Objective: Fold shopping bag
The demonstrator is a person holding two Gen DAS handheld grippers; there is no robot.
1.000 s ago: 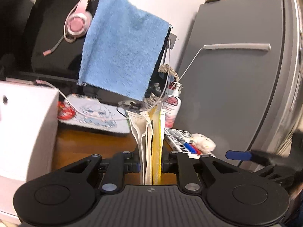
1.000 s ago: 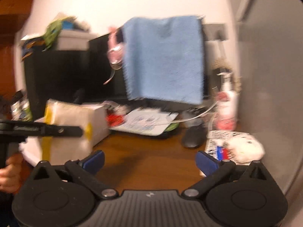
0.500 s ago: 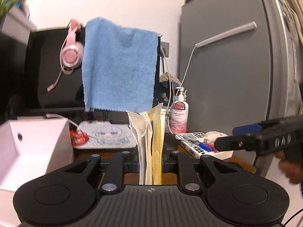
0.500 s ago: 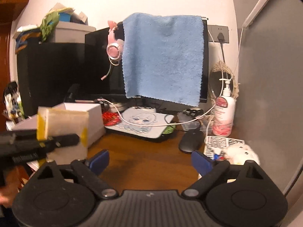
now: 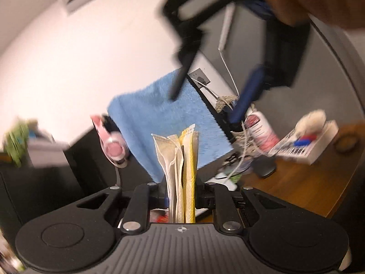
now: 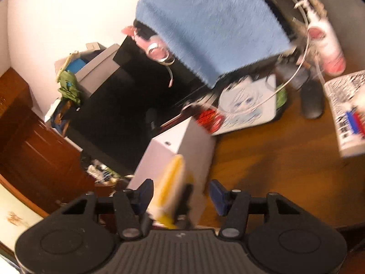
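The folded shopping bag (image 5: 182, 166), a flat bundle of white and yellow layers, stands upright between the pads of my left gripper (image 5: 182, 196), which is shut on it. Higher in the left wrist view, a hand (image 5: 296, 2) holds my right gripper (image 5: 203, 108), its dark finger and blue pad spread apart and pointing down at the bag. In the right wrist view the blurred yellow and white bag (image 6: 171, 187) sits between the blue pads of my open right gripper (image 6: 181, 193), with neither pad touching it. A black finger of the left gripper (image 6: 187, 196) is beside the bag.
A blue towel (image 6: 209, 22) hangs over a black monitor with pink headphones (image 6: 157, 50). On the wooden desk (image 6: 273, 155) are a white box (image 6: 182, 141), a pump bottle (image 6: 328, 45), a black mouse (image 6: 312, 100), a printed book (image 6: 344, 114) and a mouse pad (image 6: 248, 107). A grey cabinet (image 5: 330, 86) stands at right.
Both views have tilted and blurred. The right gripper has swung over to the left one and now straddles the bag, with its jaws narrower than before. The left gripper still holds the bag.
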